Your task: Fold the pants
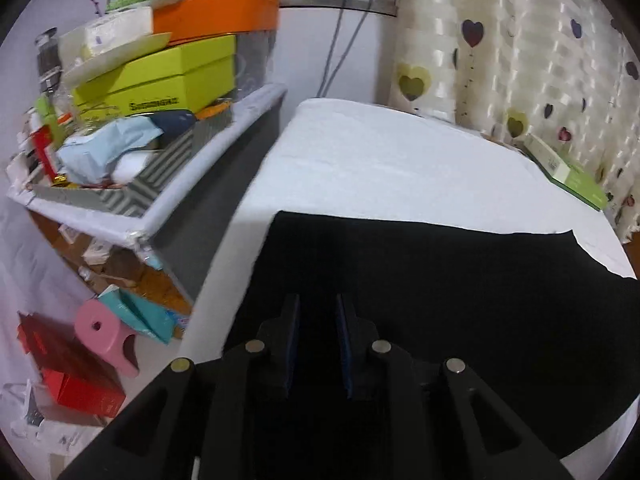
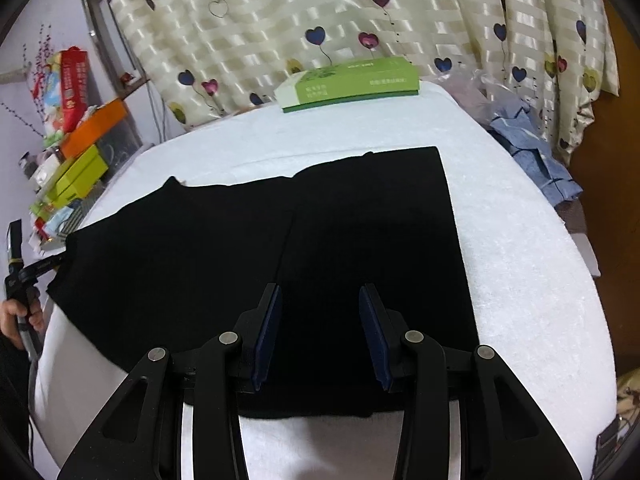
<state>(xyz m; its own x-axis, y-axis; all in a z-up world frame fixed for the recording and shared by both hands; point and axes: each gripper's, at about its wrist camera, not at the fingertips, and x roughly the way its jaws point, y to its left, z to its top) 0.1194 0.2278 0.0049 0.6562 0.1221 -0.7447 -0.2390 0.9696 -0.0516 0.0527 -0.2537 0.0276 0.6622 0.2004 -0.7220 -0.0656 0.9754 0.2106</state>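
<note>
Dark print on front of lime-green box [image 1: 160, 80], shelf left: blurred, unreadable. White characters on red carton [image 2: 74, 80]: too small to read. Print on lid and side of green box [image 2: 348, 82] by curtain: illegible. No legible text elsewhere.

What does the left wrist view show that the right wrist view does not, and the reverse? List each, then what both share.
Only the left wrist view shows the pink stool and red boxes on the floor beside the bed.

Only the right wrist view shows the blue garment at the bed's far edge and a hand gripping the other tool's handle.

Both show the black pants lying flat on the white bed cover, the green box and the heart-print curtain. The left gripper and right gripper are both open.
</note>
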